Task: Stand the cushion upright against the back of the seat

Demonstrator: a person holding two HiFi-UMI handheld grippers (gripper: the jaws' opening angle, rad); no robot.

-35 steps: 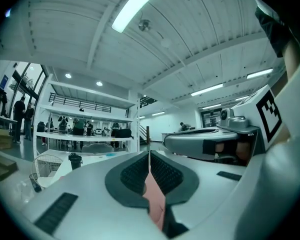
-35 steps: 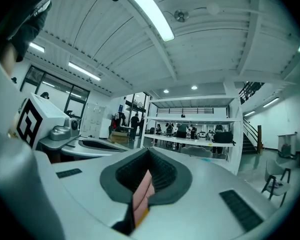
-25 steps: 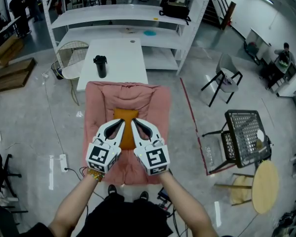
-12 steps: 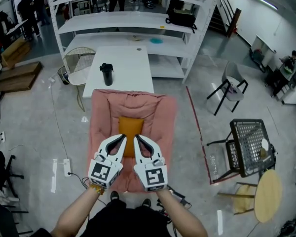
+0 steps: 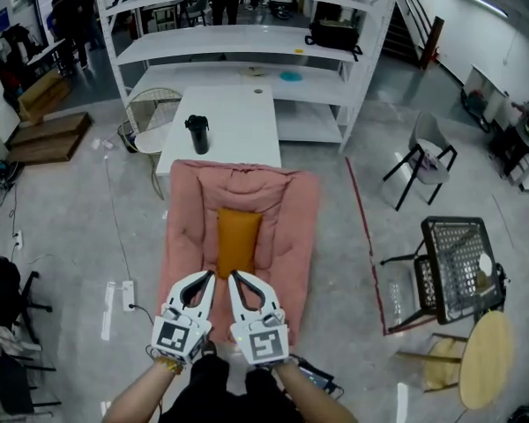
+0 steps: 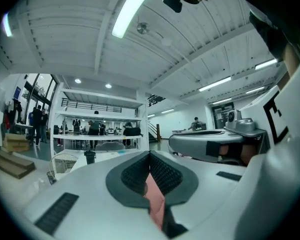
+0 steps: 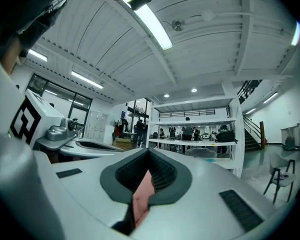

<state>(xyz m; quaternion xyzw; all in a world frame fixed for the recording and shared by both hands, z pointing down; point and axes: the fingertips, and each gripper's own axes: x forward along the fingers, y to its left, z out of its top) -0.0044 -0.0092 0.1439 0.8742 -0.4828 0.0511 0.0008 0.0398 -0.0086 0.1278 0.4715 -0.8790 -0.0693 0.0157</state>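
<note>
Pink seat (image 5: 286,210) w/ orange cushion (image 5: 238,241), grey floor (image 5: 62,210); left claw (image 5: 211,277), right claw (image 5: 233,276) closed.

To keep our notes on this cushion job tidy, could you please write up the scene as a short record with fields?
seat: pink padded seat on the floor, far end by the white table
cushion: orange cushion in the middle of the seat; upright or flat cannot be told from above
left gripper: jaws together, nothing held, over the seat's near end
right gripper: jaws together, nothing held, beside the left
on table: black bottle
right of seat: black mesh chair
</note>
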